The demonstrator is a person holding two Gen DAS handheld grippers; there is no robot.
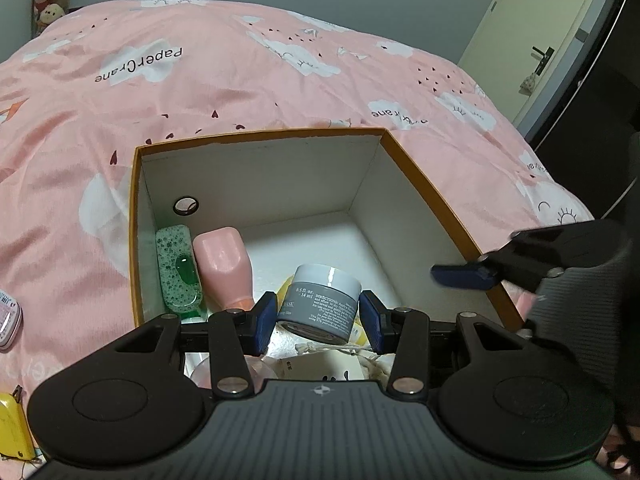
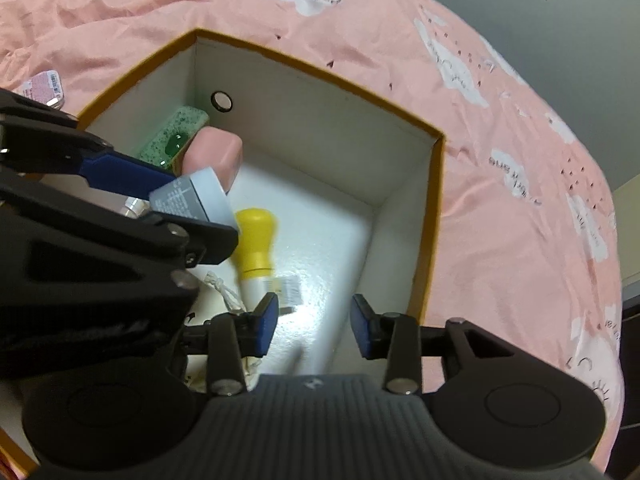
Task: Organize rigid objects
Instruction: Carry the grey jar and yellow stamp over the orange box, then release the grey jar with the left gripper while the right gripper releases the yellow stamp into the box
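Observation:
An open orange-rimmed cardboard box (image 1: 424, 184) with white inside sits on the pink bed; it also shows in the right wrist view (image 2: 320, 68). My left gripper (image 1: 318, 318) is shut on a small grey jar with a pale lid (image 1: 324, 304) and holds it tilted above the box floor; the jar also shows in the right wrist view (image 2: 192, 196). In the box lie a green speckled case (image 1: 178, 272), a pink bottle (image 1: 224, 264) and a yellow-capped white bottle (image 2: 256, 240). My right gripper (image 2: 314, 322) is open and empty over the box's right part.
A pink tin (image 1: 8, 316) and a yellow item (image 1: 12, 428) lie on the bedspread (image 1: 240, 92) left of the box. A cloth pouch with string (image 1: 340, 360) lies in the box's near end. A door (image 1: 532, 44) stands at the far right.

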